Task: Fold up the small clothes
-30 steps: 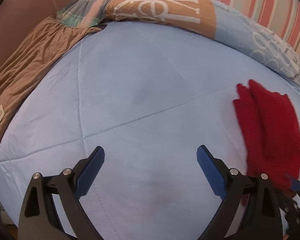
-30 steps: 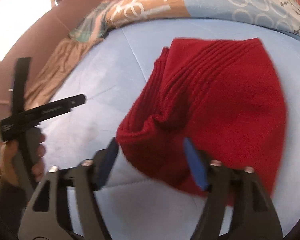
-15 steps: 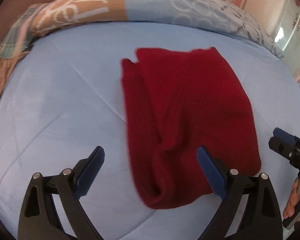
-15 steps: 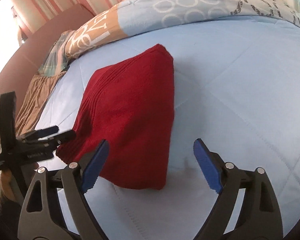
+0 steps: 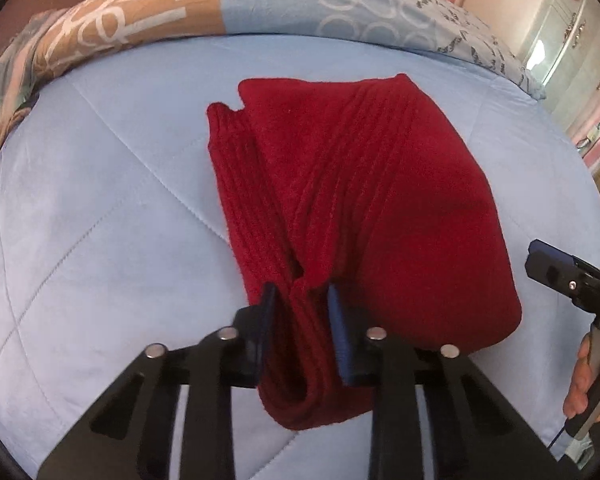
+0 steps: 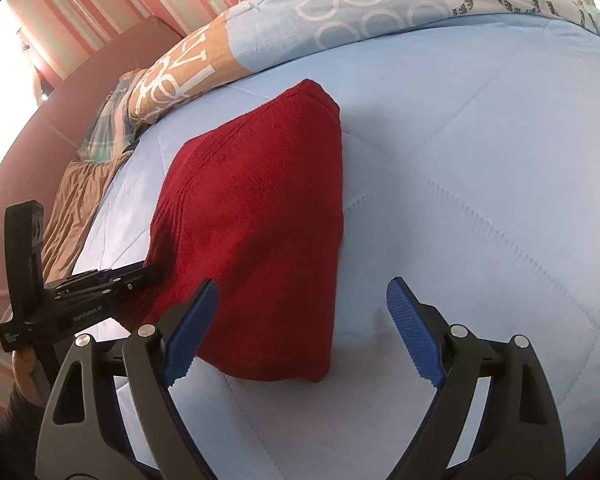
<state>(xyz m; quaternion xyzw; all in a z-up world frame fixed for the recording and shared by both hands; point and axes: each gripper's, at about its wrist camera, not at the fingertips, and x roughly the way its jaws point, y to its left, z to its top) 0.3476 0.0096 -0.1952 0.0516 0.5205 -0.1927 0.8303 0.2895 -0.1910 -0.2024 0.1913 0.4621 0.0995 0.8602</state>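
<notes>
Grip on near edge of folded knit

Knit, red and ribbed, lies folded on the blue bed, roughly central, its far end toward the patterned duvet. Left gripper sits at the knit's near-left edge; its fingers are closing, with a bunched roll of fabric between them and the pads already pressing it. Right gripper hangs over the near-right corner, fingers wide apart, nothing held; the left pad overlaps red fabric in view, and contact cannot be told.

Judgement on the step: the left grip looks to have gathered several layers. Worth checking that it holds the whole edge, not one ply, before lifting. Right fingers should drop onto the matching near-right corner and clamp at the same depth, so both corners rise level and the fold line stays straight. Lift low and slowly; ribbed knit stretches.

Writing: "GenRobot.AI" on the left gripper's body in the right view. Large white letters on the duvet's tan panel, not readable as a word.
</notes>
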